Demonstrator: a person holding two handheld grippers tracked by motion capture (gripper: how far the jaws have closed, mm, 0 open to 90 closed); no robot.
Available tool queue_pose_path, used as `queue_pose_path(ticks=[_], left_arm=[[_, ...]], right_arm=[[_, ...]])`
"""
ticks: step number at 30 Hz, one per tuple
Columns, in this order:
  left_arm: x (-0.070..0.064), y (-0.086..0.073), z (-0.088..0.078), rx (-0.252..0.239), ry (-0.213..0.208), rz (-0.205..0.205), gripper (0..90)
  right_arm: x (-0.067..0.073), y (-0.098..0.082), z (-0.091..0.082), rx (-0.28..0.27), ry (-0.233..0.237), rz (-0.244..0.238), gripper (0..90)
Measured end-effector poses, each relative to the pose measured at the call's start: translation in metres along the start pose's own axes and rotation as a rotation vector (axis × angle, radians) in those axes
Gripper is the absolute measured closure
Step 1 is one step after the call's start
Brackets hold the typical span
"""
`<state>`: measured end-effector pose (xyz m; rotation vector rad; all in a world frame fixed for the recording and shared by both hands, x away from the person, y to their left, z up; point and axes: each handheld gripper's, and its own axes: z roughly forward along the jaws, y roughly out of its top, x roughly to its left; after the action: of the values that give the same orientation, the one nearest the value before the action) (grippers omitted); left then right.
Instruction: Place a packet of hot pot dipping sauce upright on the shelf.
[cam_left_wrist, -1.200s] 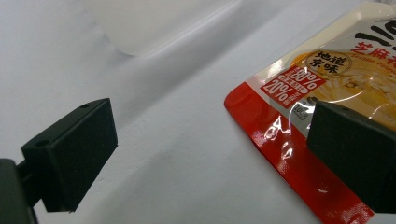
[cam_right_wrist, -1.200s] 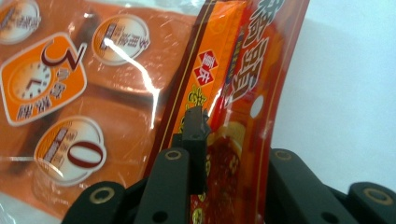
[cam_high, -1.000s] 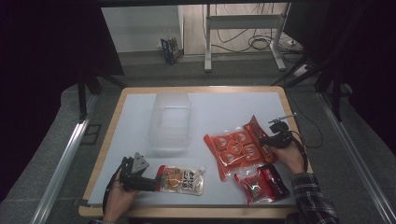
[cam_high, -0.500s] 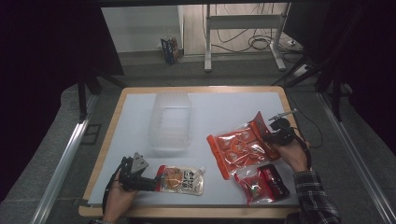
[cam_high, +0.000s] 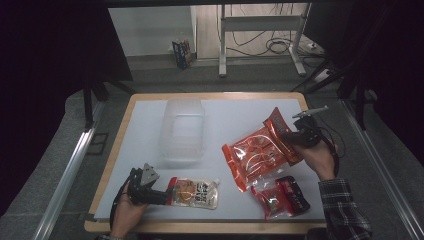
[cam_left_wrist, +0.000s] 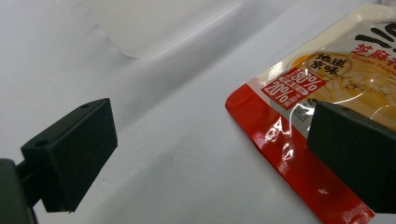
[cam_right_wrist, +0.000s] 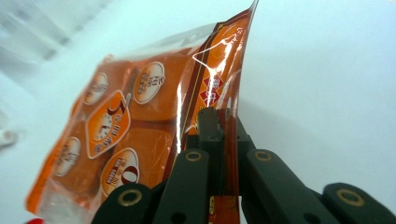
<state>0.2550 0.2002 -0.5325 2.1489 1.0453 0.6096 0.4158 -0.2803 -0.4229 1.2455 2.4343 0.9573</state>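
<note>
Pinching the sealed edge of the glossy orange snack bag (cam_high: 260, 152), your right gripper (cam_high: 295, 136) holds it tilted above the white tabletop (cam_high: 230, 115). Your left gripper (cam_high: 167, 194) rests spread wide, one jaw over the cream pouch (cam_high: 195, 193). A clear plastic bin (cam_high: 183, 129) stands mid-table; a small red packet (cam_high: 281, 196) lies nearby. Dark floor surrounds the wood-rimmed table.

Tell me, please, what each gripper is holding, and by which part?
The right gripper pinches the orange packet by its sealed edge; the open left gripper holds nothing.
</note>
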Motion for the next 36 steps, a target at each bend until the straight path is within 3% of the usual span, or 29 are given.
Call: queue_pose_path(ticks=[9,16,25,31,36], left_arm=[[0.000,0.000,0.000,-0.003,0.002,0.000,1.6],[0.001,0.001,-0.002,-0.008,-0.005,-0.007,1.6],[0.006,0.002,-0.007,-0.045,-0.036,-0.064,1.2],[0.006,0.002,-0.007,-0.046,-0.035,-0.065,1.1],[0.006,0.002,-0.007,-0.046,-0.034,-0.065,1.2]], right_arm=[[0.017,0.024,-0.016,-0.047,0.040,-0.037,88.6],[0.040,0.051,-0.025,-0.069,0.078,-0.092,88.7],[0.070,0.078,-0.028,-0.075,0.112,-0.165,88.8],[0.095,0.097,-0.028,-0.075,0.139,-0.222,88.9],[0.103,0.106,-0.029,-0.085,0.157,-0.236,88.9]])
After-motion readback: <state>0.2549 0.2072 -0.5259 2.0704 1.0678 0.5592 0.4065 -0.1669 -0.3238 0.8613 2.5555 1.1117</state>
